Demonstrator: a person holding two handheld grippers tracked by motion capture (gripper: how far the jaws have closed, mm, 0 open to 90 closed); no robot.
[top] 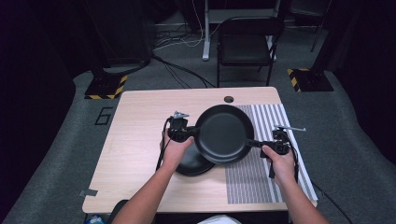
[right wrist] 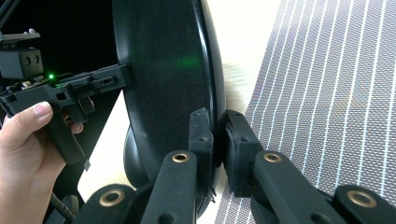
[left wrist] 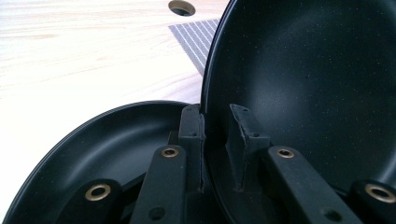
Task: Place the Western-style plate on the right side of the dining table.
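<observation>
A black frying pan (top: pixel 224 134) hangs above the table, held between both grippers. My left gripper (top: pixel 190 134) is shut on its left rim; in the left gripper view the jaws (left wrist: pixel 217 135) pinch that rim, one pad inside the pan (left wrist: pixel 308 79). My right gripper (top: pixel 261 143) is shut on the pan's right edge, and in the right gripper view (right wrist: pixel 218 135) the pan (right wrist: pixel 163 70) stands edge-on between its pads. A second black pan (top: pixel 194 162) lies on the table underneath, partly hidden; its dish (left wrist: pixel 107 140) shows below the left jaws.
The light wooden table (top: pixel 140 121) has a round hole (top: pixel 228 99) at its far edge. A grey striped mat (top: pixel 271 177) covers its right part. A black folding chair (top: pixel 245 46) and cables stand on the floor beyond the table.
</observation>
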